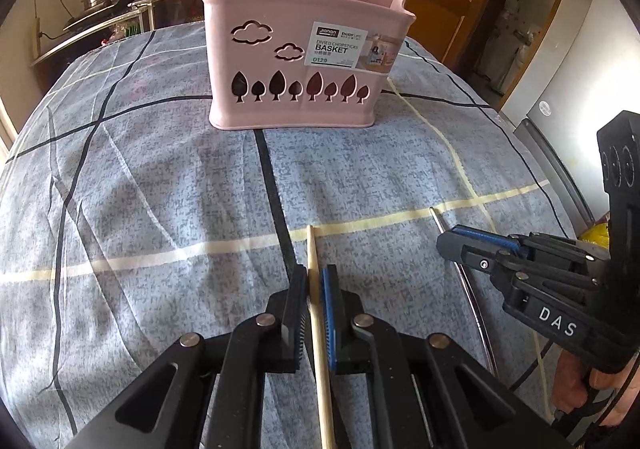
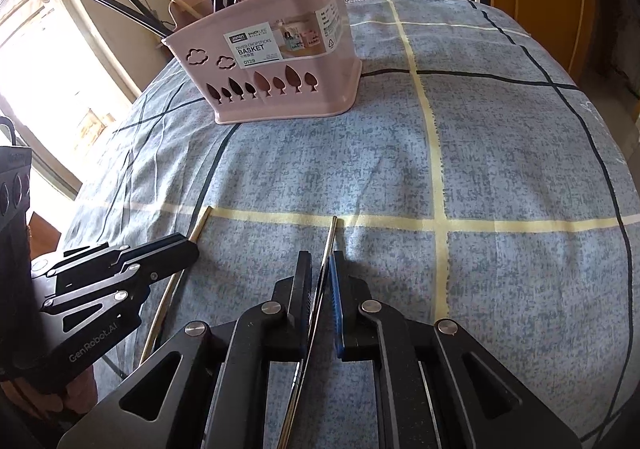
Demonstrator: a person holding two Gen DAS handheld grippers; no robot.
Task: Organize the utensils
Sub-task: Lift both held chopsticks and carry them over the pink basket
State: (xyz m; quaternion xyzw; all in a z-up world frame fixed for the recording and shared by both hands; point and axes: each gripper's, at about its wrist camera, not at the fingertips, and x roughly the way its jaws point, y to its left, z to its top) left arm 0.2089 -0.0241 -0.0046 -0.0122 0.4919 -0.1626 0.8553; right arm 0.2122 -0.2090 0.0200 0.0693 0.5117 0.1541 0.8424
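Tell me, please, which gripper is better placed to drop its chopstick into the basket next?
Left, marginally. The left gripper with its wooden chopstick faces the basket head-on; the right gripper with its metal chopstick sees it off to the left.

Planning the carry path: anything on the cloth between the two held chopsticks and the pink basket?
Nothing visible. Bare tablecloth lies between the wooden chopstick in the left gripper, the metal chopstick in the right gripper, and the basket.

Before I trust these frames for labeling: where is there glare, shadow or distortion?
Left wrist view: fisheye bends the tablecloth lines, the pink basket is sharp, and dark vignette fills the corners. Right wrist view: the window is blown out white, with soft shadow ahead of the right gripper.
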